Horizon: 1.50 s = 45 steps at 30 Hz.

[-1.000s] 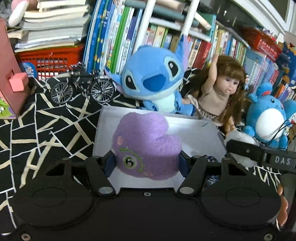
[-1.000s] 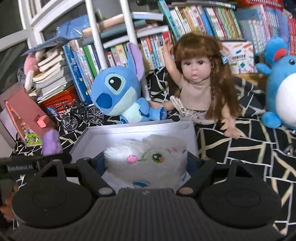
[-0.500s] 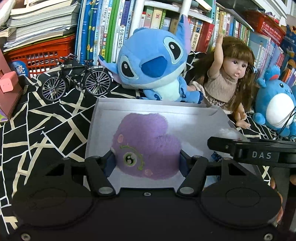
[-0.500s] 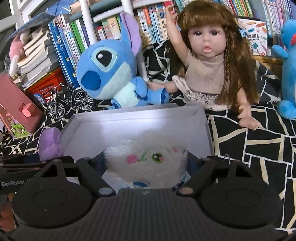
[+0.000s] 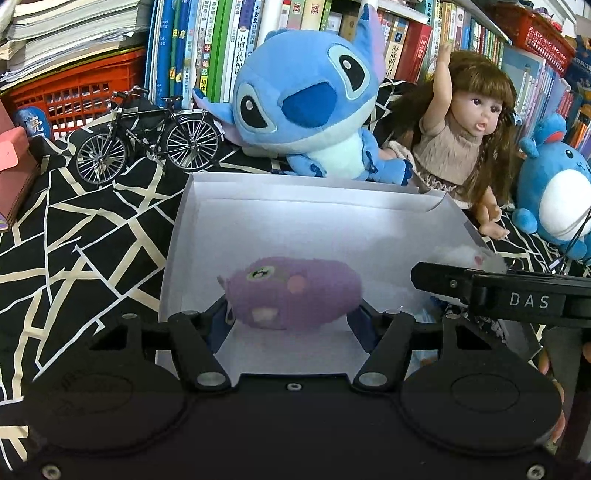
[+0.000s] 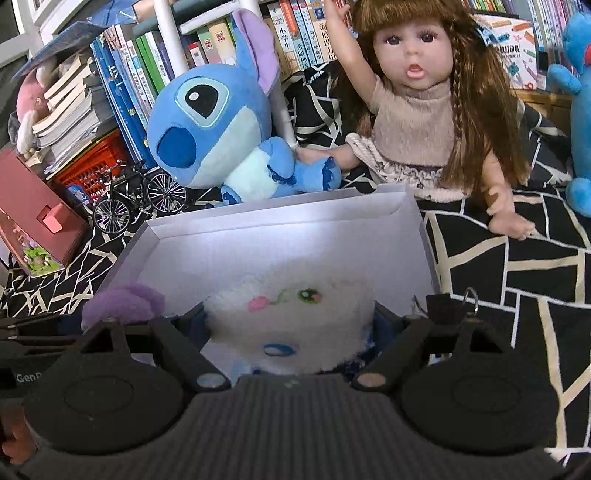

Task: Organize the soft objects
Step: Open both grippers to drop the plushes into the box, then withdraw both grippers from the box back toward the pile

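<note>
A white box [image 5: 192, 236] sits before a blue plush [image 5: 306, 103] and doll [image 5: 465, 129]. Over its floor, the left gripper [image 5: 293, 314] jaws clasp a purple plush [image 5: 291, 291]; the right gripper [image 6: 290, 321] jaws squeeze a white plush [image 6: 295, 314].

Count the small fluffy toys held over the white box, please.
2: the purple toy in the left gripper, the white toy in the right gripper, both over the box.

Crowded bookshelf [image 5: 369, 33] behind patterned black cloth [image 5: 92, 236]
</note>
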Available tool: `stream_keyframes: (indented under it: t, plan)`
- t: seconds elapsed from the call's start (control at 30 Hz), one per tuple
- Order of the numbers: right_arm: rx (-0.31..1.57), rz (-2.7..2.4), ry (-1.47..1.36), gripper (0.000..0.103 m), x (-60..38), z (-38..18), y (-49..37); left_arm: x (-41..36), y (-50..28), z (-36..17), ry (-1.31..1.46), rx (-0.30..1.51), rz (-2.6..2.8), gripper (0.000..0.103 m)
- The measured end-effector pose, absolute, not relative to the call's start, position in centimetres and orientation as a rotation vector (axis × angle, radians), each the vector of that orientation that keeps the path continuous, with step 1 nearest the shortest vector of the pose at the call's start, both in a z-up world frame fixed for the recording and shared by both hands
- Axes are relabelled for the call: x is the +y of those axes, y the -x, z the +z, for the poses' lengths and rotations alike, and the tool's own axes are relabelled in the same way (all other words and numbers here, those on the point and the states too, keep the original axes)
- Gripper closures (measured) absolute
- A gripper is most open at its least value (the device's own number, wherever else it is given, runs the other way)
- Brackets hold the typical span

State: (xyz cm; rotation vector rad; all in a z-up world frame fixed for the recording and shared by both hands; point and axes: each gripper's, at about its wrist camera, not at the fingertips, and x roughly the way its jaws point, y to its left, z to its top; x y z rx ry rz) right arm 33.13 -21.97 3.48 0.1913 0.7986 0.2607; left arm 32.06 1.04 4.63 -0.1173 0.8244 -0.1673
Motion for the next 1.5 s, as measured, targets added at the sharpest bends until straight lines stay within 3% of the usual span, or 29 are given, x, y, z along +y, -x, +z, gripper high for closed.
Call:
stream_keyframes:
  t: [0.37,0.7,1.5]
  plan:
    - [0.796,0.257,-0.206,0.009,-21.9,3.2,-32.9,1.2,-31.6,4.9,0.112,0.812,-0.151,0.021]
    - [0.749,0.259,-0.233,0.003,-22.5,4.1,-31.7,1.2,-30.3,5.8,0.122,0.773,-0.136,0.015]
    - [0.498,0.293,-0.134,0.000,-23.2,8.2,-22.8,1.1,-21.8,8.0,0.105,0.617,-0.157,0.008]
